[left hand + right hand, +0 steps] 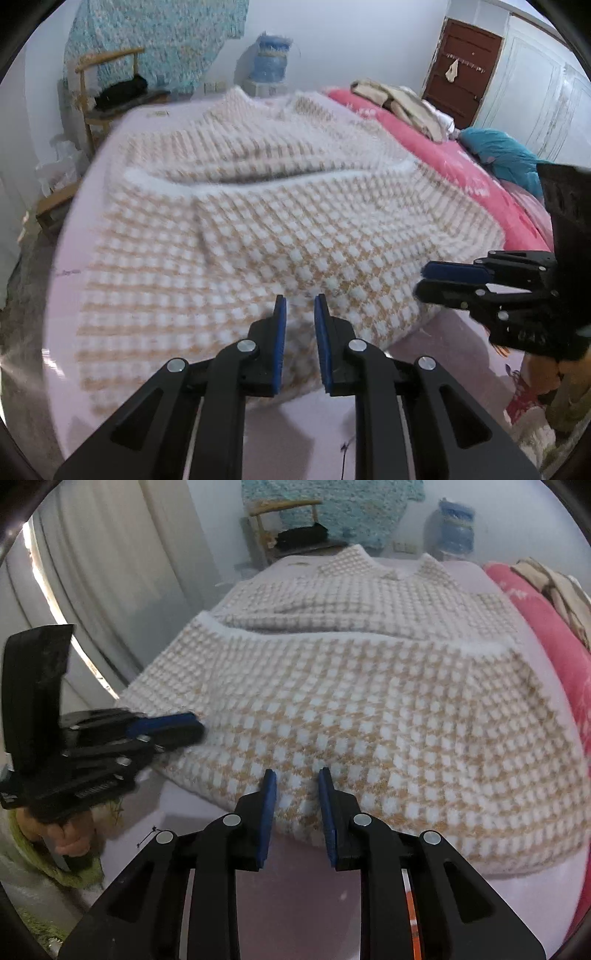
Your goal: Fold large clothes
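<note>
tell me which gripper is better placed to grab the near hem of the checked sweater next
Little between them, perhaps the right. Both the left gripper and right gripper hang open over the near hem of the sweater; the right's gap looks wider.

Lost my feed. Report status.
Left gripper and right gripper open, empty, at near hem. Checked sweater folded once on bed. Nothing blocking.

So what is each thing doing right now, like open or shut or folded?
Checked sweater: spread on the bed, lower part folded up over itself.
Left gripper: open, at the sweater's near edge.
Right gripper: open, at the near edge too.
Brown door: shut.
Pink blanket: bunched along the bed's far side.
</note>
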